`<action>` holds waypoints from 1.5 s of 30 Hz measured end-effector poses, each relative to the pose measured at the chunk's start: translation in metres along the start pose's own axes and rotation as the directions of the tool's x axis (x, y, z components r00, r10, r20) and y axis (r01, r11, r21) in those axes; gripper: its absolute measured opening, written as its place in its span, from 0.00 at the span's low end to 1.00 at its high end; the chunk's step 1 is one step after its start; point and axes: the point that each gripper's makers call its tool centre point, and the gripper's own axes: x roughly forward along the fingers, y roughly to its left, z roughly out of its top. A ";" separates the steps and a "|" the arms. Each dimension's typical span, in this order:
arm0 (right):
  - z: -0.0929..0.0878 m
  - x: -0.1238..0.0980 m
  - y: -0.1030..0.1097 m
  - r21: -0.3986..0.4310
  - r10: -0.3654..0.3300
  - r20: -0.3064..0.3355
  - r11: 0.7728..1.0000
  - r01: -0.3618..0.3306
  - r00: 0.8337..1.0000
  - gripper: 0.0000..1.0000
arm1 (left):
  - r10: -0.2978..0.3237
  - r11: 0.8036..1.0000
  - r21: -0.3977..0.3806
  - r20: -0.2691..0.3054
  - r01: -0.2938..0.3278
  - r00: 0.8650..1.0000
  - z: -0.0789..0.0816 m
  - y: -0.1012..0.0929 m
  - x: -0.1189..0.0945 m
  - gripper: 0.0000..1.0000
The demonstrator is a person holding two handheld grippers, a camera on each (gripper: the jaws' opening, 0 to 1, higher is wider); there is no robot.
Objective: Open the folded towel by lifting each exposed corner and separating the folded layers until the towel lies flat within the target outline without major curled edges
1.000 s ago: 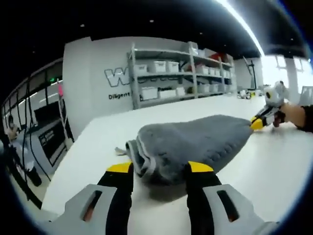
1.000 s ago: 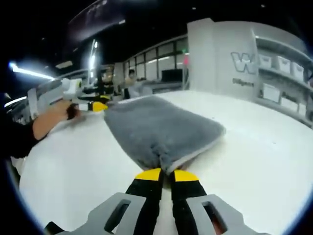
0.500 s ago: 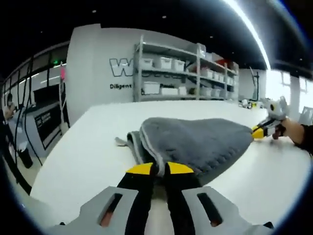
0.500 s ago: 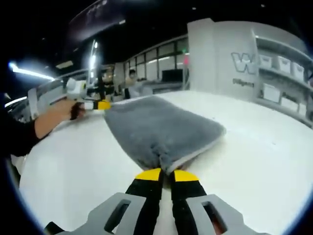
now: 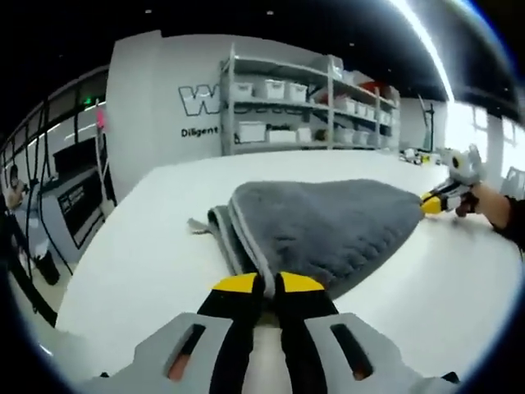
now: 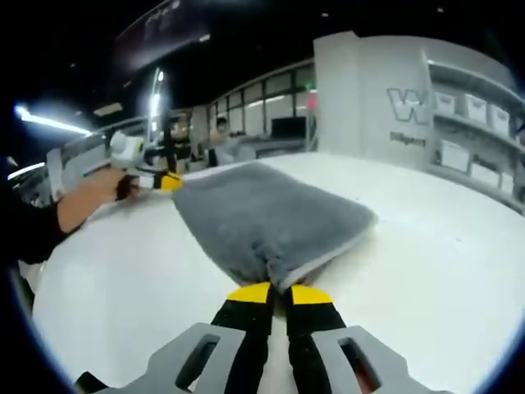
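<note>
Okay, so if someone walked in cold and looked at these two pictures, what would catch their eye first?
First the grey towel, folded and humped on the white table, pinched at two corners. The left gripper is shut on the near corner in the left gripper view, and the right gripper is shut on the opposite corner. Behind, a wall with large lettering and shelves of white bins.

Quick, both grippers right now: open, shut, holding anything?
Left gripper: shut on a corner of the grey towel.
Right gripper: shut on the towel's opposite corner.
</note>
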 end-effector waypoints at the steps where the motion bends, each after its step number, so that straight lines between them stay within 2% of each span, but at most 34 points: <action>1: 0.000 0.000 0.000 0.002 0.001 0.001 1.000 -0.001 1.000 0.01 | -0.003 1.000 0.000 -0.002 0.003 1.000 0.000 0.000 0.000 0.14; 3: 0.000 0.000 0.000 0.003 0.002 0.000 1.000 -0.002 1.000 0.01 | 0.002 1.000 -0.006 -0.001 -0.002 1.000 -0.001 -0.006 -0.001 0.12; 4: 0.000 0.000 0.000 0.001 0.002 0.000 1.000 -0.002 1.000 0.01 | 0.001 1.000 -0.012 -0.001 -0.001 1.000 -0.001 -0.006 -0.001 0.08; 7: 0.000 0.000 0.000 0.000 0.000 -0.002 1.000 0.000 1.000 0.00 | 0.015 1.000 -0.023 0.003 -0.015 1.000 0.001 0.001 0.000 0.05; 13: 0.000 -0.002 -0.001 -0.001 0.002 -0.008 1.000 -0.002 1.000 0.00 | 0.028 1.000 -0.008 0.006 -0.028 1.000 0.003 0.003 0.000 0.04; 20: -0.001 -0.008 -0.003 -0.017 -0.009 -0.019 1.000 0.009 1.000 0.00 | 0.015 1.000 -0.002 -0.001 -0.015 1.000 0.002 0.000 -0.001 0.04; 30: -0.009 -0.030 -0.012 -0.012 -0.040 -0.029 0.999 0.039 0.999 0.00 | -0.034 0.999 0.031 -0.009 0.034 0.999 0.005 -0.022 0.003 0.04; 34: -0.014 -0.045 -0.018 -0.042 -0.081 -0.034 0.996 0.080 0.996 0.00 | -0.069 0.997 0.036 -0.018 0.069 0.997 0.006 -0.040 0.003 0.04; 38: -0.020 -0.059 -0.021 -0.009 -0.087 -0.039 0.996 0.087 0.995 0.00 | -0.080 0.994 0.071 -0.039 0.083 0.996 0.004 -0.053 0.006 0.04; 45: -0.026 -0.077 -0.023 0.011 -0.115 -0.030 0.993 0.116 0.993 0.00 | -0.111 0.988 0.102 -0.022 0.113 0.994 0.008 -0.066 0.007 0.04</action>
